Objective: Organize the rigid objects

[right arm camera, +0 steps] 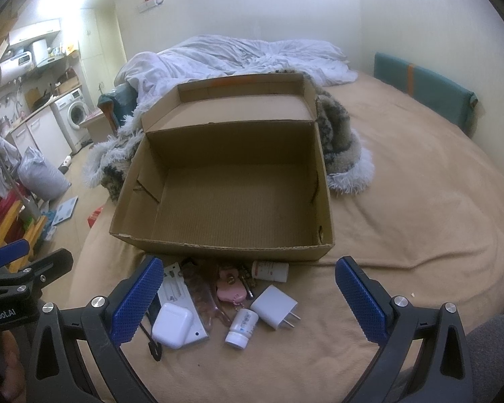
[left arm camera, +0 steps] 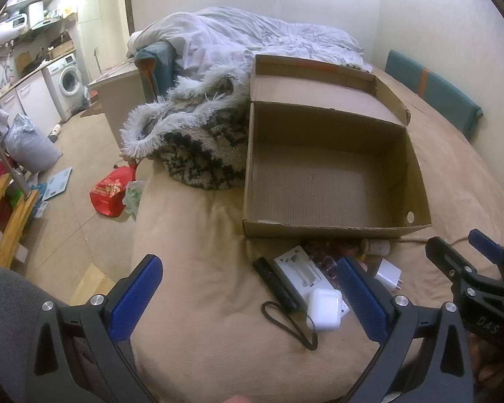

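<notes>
Fingers on both your grippers stand spread wide and grip nothing: the right gripper [right arm camera: 248, 305] hangs over the cluster of small things on the bed [right arm camera: 403, 201], with the left gripper [left arm camera: 248, 299] just beside it toward the bed's near-left edge. Everything you need lies between the near wall of the empty cardboard box [right arm camera: 225, 247] and your fingertips, so the carry runs straight ahead, over that wall. Your right gripper looks nearer: the white charger [right arm camera: 275, 305], prongs pointing right, and the standing pill bottle [right arm camera: 242, 329] sit between its fingers. Count one earbud case [right arm camera: 173, 324], one charger, two bottles (the second bottle [right arm camera: 270, 270] lies on its side along the box wall), one pink charm [right arm camera: 230, 290], one black stick with a loop [left arm camera: 279, 285], its long axis running toward the box, and one flat white board [left arm camera: 299, 268].
</notes>
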The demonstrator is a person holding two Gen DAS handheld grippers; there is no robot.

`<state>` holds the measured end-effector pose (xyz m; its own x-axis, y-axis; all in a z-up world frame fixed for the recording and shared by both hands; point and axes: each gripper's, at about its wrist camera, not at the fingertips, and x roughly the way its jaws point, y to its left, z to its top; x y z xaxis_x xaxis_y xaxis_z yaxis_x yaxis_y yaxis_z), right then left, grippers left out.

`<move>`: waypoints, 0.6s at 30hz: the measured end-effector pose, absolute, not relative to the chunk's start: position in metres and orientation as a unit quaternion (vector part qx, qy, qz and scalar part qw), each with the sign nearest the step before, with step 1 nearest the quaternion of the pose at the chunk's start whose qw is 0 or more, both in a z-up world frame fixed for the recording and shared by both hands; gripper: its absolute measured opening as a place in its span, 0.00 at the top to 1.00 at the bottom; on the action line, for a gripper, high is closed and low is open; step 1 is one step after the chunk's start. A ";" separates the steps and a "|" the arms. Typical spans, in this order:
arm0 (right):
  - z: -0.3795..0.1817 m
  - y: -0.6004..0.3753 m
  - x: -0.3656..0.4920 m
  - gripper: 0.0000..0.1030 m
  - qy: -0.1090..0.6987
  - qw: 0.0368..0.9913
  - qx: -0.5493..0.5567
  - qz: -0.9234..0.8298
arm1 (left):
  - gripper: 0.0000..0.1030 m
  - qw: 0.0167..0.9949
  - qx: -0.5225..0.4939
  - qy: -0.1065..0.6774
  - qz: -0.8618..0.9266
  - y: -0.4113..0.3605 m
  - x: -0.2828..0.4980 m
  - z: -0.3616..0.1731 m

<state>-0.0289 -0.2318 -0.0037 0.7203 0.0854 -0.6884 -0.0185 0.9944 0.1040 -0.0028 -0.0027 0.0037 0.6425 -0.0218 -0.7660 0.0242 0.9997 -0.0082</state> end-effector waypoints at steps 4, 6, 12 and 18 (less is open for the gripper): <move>-0.004 -0.231 -0.029 0.00 0.374 0.926 0.044 0.028 | 0.00 0.906 0.001 0.423 -0.012 -0.003 -0.003 0.003; -0.004 -0.231 -0.029 0.00 0.374 0.926 0.044 0.028 | 0.00 0.906 0.001 0.423 -0.012 -0.003 -0.003 0.003; -0.004 -0.231 -0.029 0.00 0.373 0.926 0.044 0.028 | 0.00 0.906 0.001 0.423 -0.013 -0.003 -0.003 0.003; -0.004 -0.231 -0.029 0.00 0.374 0.926 0.043 0.028 | 0.00 0.906 0.000 0.424 -0.012 -0.002 -0.003 0.003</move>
